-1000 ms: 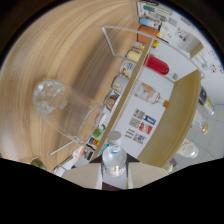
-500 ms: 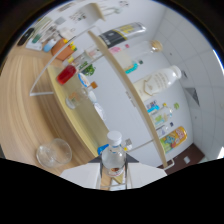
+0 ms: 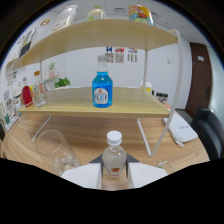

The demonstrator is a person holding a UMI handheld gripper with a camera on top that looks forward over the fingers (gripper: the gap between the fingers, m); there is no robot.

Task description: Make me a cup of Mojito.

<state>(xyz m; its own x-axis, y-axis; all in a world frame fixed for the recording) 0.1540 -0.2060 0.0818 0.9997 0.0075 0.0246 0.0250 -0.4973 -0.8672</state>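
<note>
A small clear bottle with a white cap stands upright between my fingers, and my gripper is shut on it. Just left of the fingers, an empty clear glass stands on the wooden table. Beyond the fingers, a blue bottle with a clear cap stands on the lower board of a wooden shelf. Green leaves lie further left on that board.
A red container and small bottles stand at the shelf's left end. Jars and bottles line the top board. White metal shelf legs rise right of the fingers. A white pouch and a dark chair lie right.
The view has swung round with the clear bottle still in the fingers. It was tilted along the shelf; now it is level, facing the shelf front and the blue bottle, with the glass close by at the left.
</note>
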